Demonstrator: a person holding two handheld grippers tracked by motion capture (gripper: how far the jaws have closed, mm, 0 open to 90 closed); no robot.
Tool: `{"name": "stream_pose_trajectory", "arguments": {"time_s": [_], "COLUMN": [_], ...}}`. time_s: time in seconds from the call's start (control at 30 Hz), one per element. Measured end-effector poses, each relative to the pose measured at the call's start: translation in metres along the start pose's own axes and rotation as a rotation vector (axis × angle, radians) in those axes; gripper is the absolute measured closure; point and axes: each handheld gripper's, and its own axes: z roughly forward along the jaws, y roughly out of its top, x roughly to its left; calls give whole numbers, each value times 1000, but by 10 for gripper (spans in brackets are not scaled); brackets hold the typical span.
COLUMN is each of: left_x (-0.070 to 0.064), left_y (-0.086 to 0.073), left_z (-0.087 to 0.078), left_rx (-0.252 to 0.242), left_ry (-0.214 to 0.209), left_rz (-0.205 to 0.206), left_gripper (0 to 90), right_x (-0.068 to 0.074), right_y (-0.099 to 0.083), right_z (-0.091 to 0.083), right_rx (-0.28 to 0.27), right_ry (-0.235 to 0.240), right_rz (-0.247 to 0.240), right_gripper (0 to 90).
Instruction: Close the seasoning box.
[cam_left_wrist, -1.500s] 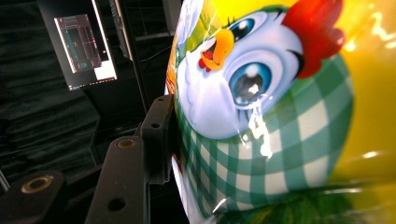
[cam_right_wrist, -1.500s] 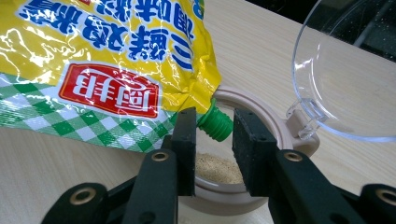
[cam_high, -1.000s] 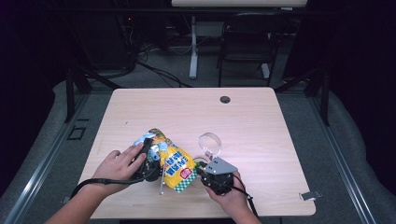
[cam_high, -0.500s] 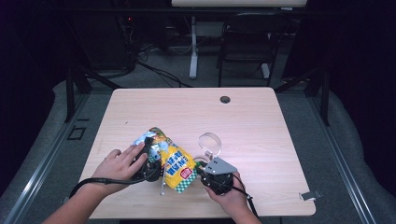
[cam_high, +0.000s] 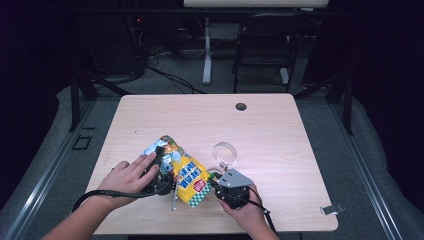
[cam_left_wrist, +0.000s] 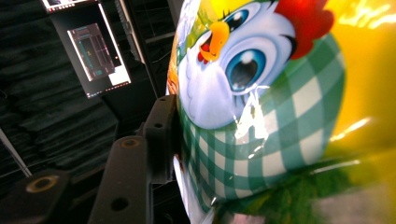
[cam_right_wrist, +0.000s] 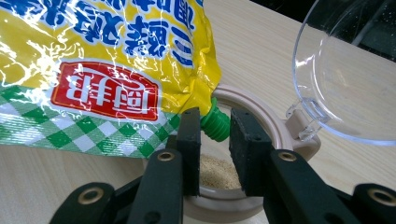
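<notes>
A yellow seasoning bag (cam_high: 190, 177) with a green checked base and a cartoon chicken (cam_left_wrist: 243, 84) lies tilted between both hands. My left gripper (cam_high: 161, 176) is shut on the bag's upper part; one black jaw presses its side and the other is hidden behind it. At the bag's lower corner, my right gripper (cam_right_wrist: 215, 135) is shut on the green spout (cam_right_wrist: 215, 125). Under the spout sits a round beige jar (cam_right_wrist: 275, 135) holding pale granules (cam_right_wrist: 217, 172). Its clear flip lid (cam_right_wrist: 345, 79) stands open, seen in the high view as a clear lid (cam_high: 225, 152).
The light wooden table (cam_high: 270, 130) has a dark cable hole (cam_high: 241, 106) near its far edge. A small metal clip (cam_high: 332, 209) sits at the right front corner. A chair (cam_high: 260, 45) and desk legs stand beyond the table in the dark.
</notes>
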Motion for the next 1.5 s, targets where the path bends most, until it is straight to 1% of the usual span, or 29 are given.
{"name": "stream_pose_trajectory", "arguments": {"time_s": [0.13, 0.3, 0.67, 0.7, 0.77, 0.8, 0.97, 1.0, 1.1, 1.17, 1.2, 1.37, 1.4, 1.47, 1.5], "left_x": [0, 1, 4, 4, 4, 4, 5, 5, 5, 5, 6, 5, 6, 6, 8], "left_y": [0, 1, 1, 2, 2, 2, 3, 3, 3, 3, 3, 3, 3, 4, 4], "left_z": [-1, -2, -6, -6, -7, -7, -8, -9, -10, -10, -11, -12, -13, -14, -14], "left_rx": [1, 1, 4, 9, 6, 2, 0, 7, 6, 3, 3, 8, 11, 11, 13], "left_ry": [-6, -2, 18, 21, 25, 41, 48, 39, 43, 57, 56, 59, 49, 52, 59], "left_rz": [5, 19, 49, 60, 59, 69, 79, 73, 74, 90, 92, 87, 89, 98, 110], "left_gripper": [594, 605, 608, 609, 609, 610, 611, 611, 612, 613, 613, 615, 615, 616, 617], "right_x": [0, 0, 0, 0, 0, 0, 1, 1, 1, 1, 1, 1, 1, 1, 1], "right_y": [0, 0, 0, -1, -1, -1, -1, -1, -1, -1, -1, -1, -1, -1, -1], "right_z": [0, 0, 1, 1, 1, 1, 1, 1, 1, 1, 1, 1, 1, 1, 1], "right_rx": [-1, -2, -5, -6, -6, -6, -8, -8, -7, -7, -7, -6, -6, -6, -6], "right_ry": [-3, -5, -4, -4, -5, -5, -6, -6, -7, -8, -8, -9, -9, -10, -11], "right_rz": [-2, -3, -4, -4, -4, -5, -4, -4, -5, -6, -6, -7, -7, -8, -8], "right_gripper": [738, 738, 739, 739, 739, 739, 739, 738, 739, 739, 740, 740, 740, 740, 740]}}
